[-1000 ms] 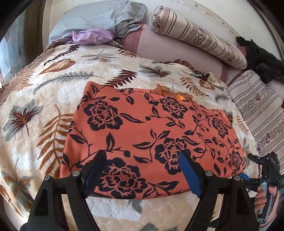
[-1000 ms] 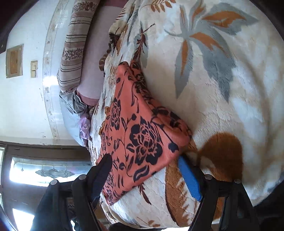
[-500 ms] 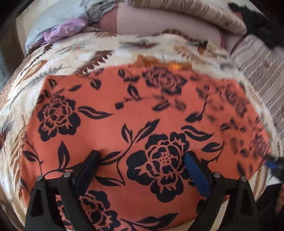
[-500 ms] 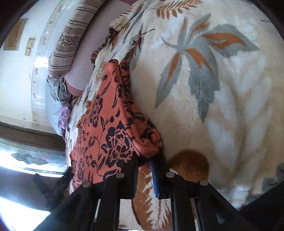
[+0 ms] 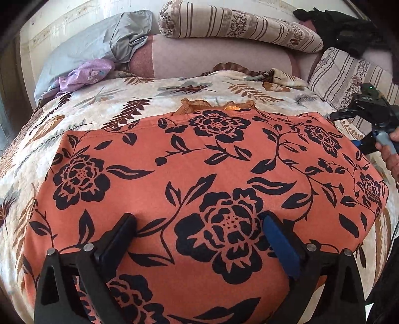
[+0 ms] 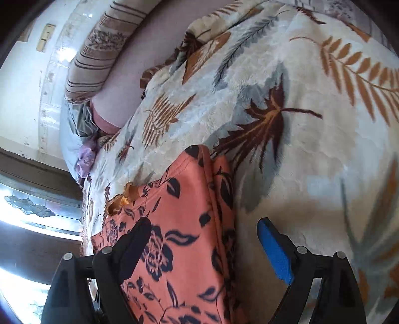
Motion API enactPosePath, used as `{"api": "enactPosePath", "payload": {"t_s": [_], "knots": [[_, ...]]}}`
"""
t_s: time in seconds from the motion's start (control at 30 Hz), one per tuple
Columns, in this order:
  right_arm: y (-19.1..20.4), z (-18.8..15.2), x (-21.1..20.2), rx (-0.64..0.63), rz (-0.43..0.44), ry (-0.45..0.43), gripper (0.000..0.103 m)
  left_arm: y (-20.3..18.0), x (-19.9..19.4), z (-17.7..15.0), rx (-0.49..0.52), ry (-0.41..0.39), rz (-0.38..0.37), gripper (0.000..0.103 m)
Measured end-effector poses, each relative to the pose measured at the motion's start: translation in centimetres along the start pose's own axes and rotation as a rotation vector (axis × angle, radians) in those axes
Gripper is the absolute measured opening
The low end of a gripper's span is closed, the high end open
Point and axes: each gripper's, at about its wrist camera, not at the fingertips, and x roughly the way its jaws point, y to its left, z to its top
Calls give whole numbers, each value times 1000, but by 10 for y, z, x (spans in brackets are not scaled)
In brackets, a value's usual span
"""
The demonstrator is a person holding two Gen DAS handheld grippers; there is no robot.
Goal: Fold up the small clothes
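Observation:
An orange garment with black flowers (image 5: 199,162) lies spread flat on the bed. My left gripper (image 5: 198,219) hovers over its near middle, and its jaws are opening wide with only the flat cloth beneath them. My right gripper (image 6: 204,224) is over the garment's right edge (image 6: 179,211), near the far corner. Its jaws are opening; the folded edge lies under the gap and the pads do not press on it. In the left wrist view a person's hand (image 5: 389,152) holds that right gripper at the far right.
A cream blanket with leaf print (image 5: 99,104) covers the bed. Behind it lie a striped bolster (image 5: 237,25), a grey pillow (image 5: 94,44), a purple cloth (image 5: 84,74), a striped cushion (image 5: 349,74) and dark clothing (image 5: 344,22). The wall (image 6: 25,87) is beyond.
My left gripper dropped closer to the garment and its jaws spread. My right gripper shut on the garment's near right corner, then let go and moved along the right edge toward the far corner.

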Motion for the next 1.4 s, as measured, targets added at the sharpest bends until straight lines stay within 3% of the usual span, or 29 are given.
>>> {"api": "enactPosePath", "payload": {"t_s": [0.03, 0.07, 0.17, 0.2, 0.23, 0.27, 0.33, 0.4, 0.47, 0.57, 0.67, 0.73, 0.77, 0.8, 0.87, 0.93, 0.97, 1.0, 1.07, 1.13, 1.27, 1.4], "knots": [[6, 2, 8, -34, -52, 22, 38, 0, 1, 0, 1, -1, 1, 102], [14, 0, 11, -69, -118, 27, 27, 0, 0, 0, 1, -2, 0, 102], [25, -5, 2, -129, -287, -77, 24, 0, 0, 0, 0, -4, -2, 102], [19, -3, 0, -104, -345, -111, 24, 0, -1, 0, 1, -4, 0, 102], [10, -2, -2, -46, -342, -128, 38, 0, 0, 1, 2, -3, 1, 102], [4, -3, -6, 10, -309, -137, 45, 1, -1, 1, 0, -4, -2, 102], [10, -11, -21, 27, -310, -168, 64, 1, -1, 0, -5, -9, -10, 102], [33, -23, -42, -40, -311, -223, 64, 1, -1, 0, -4, -10, -7, 102], [64, -38, -58, -117, -251, -248, 67, 1, -2, 0, -2, -12, -2, 102], [98, -70, -59, -203, -115, -189, 81, 2, -4, -1, -6, -14, -14, 102], [96, -99, -32, -214, -34, -45, 82, 8, -24, -1, -39, -17, -36, 102], [69, -114, -9, -147, -114, 30, 82, 20, -55, -2, -106, -58, -68, 102], [56, -120, -4, -123, -106, 22, 82, 29, -73, -3, -139, -89, -80, 102], [53, -126, -11, -139, -63, -40, 82, 40, -90, -6, -173, -117, -83, 102], [52, -130, -15, -138, -53, -49, 82, 68, -108, -15, -254, -125, -56, 102], [55, -130, -15, -154, -73, -32, 82, 99, -93, -29, -346, 1, 10, 102], [56, -129, -13, -160, -81, -23, 82, 114, -74, -39, -384, 123, 63, 102], [56, -128, -13, -157, -82, -19, 82, 127, -55, -51, -415, 264, 94, 95], [53, -128, -14, -142, -67, -23, 82, 128, -68, -48, -388, 215, 67, 95], [49, -130, -16, -137, -42, -34, 82, 126, -89, -38, -399, 158, -5, 95], [43, -136, -20, -163, 1, -59, 82, 135, -113, -8, -398, 39, -10, 95], [38, -139, -24, -160, 41, -74, 82, 156, -90, 23, -451, 55, -4, 94]]}}
